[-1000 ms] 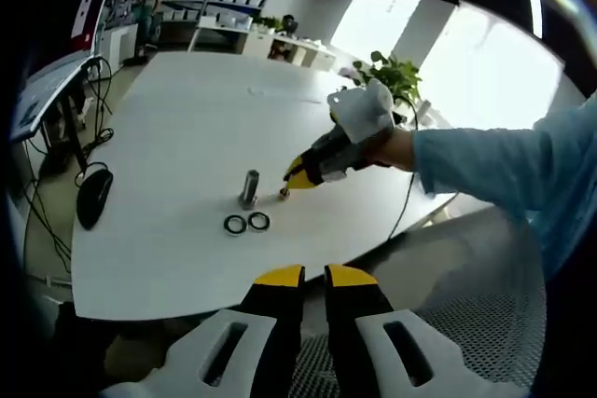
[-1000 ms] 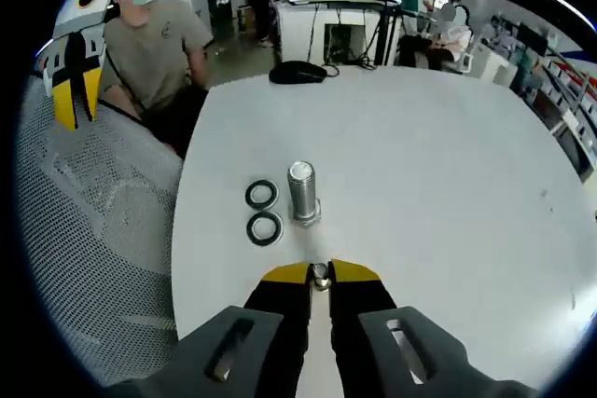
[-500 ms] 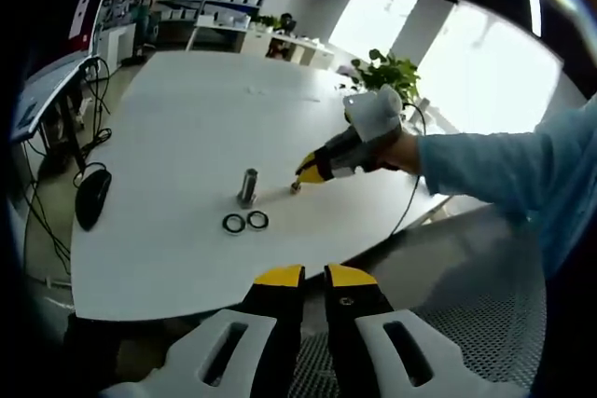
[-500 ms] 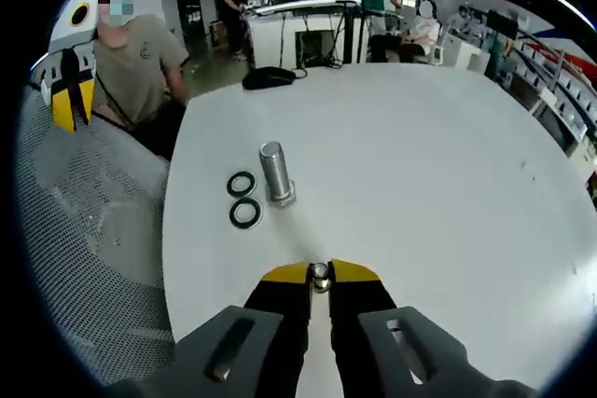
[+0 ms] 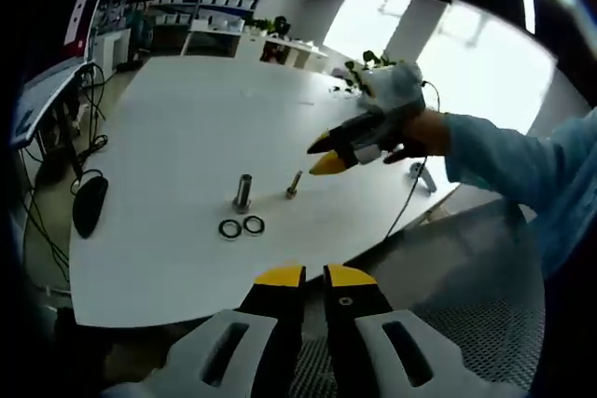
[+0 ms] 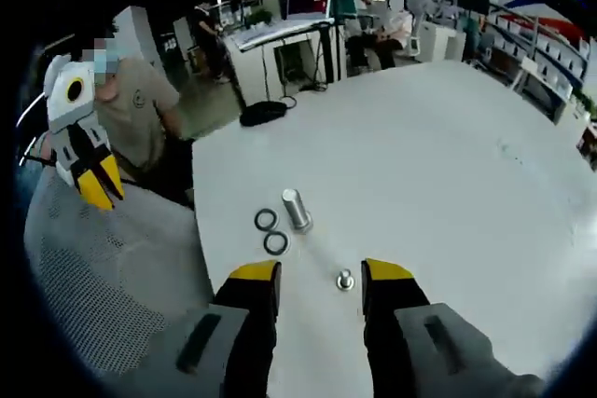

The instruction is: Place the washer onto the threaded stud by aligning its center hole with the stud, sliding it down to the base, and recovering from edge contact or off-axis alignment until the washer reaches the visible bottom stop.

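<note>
Since half a second ago the right gripper has let go of the small threaded stud it was pinching: its yellow-tipped jaws now stand wide apart and the stud stands upright on the white table, between and just ahead of the tips. From the left gripper view the same right gripper has risen clear of the stud and hangs above and beside it, held in the person's hand with the blue sleeve reaching in from the right.

Two black-rimmed washers lie flat side by side on the table, touching or nearly so, just beside a larger upright metal cylinder; neither washer is on any stud yet. In the left gripper view the washers sit below the cylinder, with the small stud a little apart to its right.

Risks as I judge them: the freestanding stud looks slender and could topple if a jaw brushes it on the way to the washers. A flat washer is hard to pinch off a smooth table and may skid or drag its neighbour along. Lowered tilted, it could catch on the stud's top and knock it over.

The left gripper is back off the table edge, jaws nearly together and empty.
</note>
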